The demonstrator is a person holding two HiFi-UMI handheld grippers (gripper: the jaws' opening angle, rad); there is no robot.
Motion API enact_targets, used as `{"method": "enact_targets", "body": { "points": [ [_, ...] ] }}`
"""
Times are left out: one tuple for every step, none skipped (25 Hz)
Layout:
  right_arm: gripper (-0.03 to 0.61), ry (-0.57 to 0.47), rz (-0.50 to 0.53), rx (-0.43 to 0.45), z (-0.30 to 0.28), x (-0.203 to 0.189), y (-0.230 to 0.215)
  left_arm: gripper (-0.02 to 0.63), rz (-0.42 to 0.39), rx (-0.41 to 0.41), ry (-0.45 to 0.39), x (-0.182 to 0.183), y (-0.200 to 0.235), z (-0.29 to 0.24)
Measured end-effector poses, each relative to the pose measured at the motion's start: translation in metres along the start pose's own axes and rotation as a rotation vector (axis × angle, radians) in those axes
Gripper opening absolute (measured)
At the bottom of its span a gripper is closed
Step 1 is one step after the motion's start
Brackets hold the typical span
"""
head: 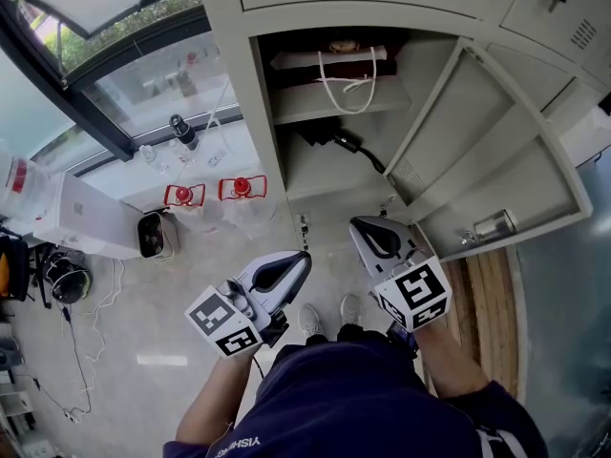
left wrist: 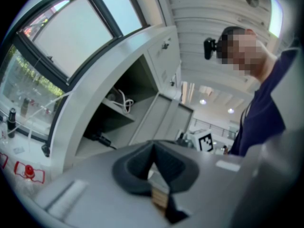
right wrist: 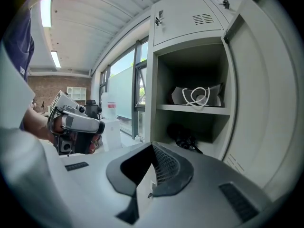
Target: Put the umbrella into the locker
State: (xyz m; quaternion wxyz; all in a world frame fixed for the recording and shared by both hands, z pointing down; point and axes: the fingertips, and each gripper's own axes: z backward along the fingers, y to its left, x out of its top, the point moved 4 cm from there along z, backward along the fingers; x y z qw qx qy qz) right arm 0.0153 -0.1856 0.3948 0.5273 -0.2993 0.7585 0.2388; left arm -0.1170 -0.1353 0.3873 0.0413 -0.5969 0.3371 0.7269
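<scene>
Left gripper (head: pixel 304 258) and right gripper (head: pixel 357 227) face the locker (head: pixel 250 84).

Locker (head: pixel 256 93) stands open. White cord-handled bag (head: pixel 329 62) is laid on upper shelf (head: pixel 320 113); black umbrella (head: pixel 327 135) is laid on lower shelf (head: pixel 325 177). Two red items (head: pixel 242 188) are set on floor (head: pixel 143 303) beside it.

- L tool (head: pixel 302 256) & R tool (head: pixel 357 225) side by side, both pointing at open locker (head: pixel 258 113).
- Black umbrella (head: pixel 336 141) on lower shelf (head: pixel 315 175), ahead of tools.
- White bag (head: pixel 329 63) on the shelf above; door (head: pixel 496 160) swung out, right of R tool.
</scene>
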Motion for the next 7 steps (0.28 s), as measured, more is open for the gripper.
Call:
{"method": "enact_targets", "body": {
  "points": [
    [0.006,0.003,0.002,0.0,-0.0004,-0.0006,0.0002,0.002,0.0,0.0,0.001,-0.0004,0.0001,-0.0002],
    [0.006,0.006,0.007,-0.001,-0.0007,-0.0013,0.0004,0.002,0.001,0.0,0.002,-0.0008,0.0002,-0.0005],
    [0.006,0.01,0.014,-0.003,-0.0009,-0.002,0.0006,0.002,0.002,0.0,0.002,-0.0012,0.0002,-0.0008],
    [0.006,0.013,0.021,-0.006,-0.001,-0.0027,0.0008,0.002,0.002,-0.001,0.002,-0.0015,0.0003,-0.0012],
    [0.006,0.015,0.026,-0.008,-0.001,-0.0033,0.0009,0.002,0.003,-0.001,0.003,-0.0017,0.0003,-0.0016],
    [0.006,0.017,0.029,-0.009,-0.001,-0.0038,0.0009,0.002,0.004,-0.002,0.003,-0.0019,0.0003,-0.0021],
    [0.006,0.018,0.032,-0.009,-0.001,-0.0042,0.0009,0.002,0.004,-0.003,0.003,-0.0021,0.0002,-0.0026]
  ]
}}
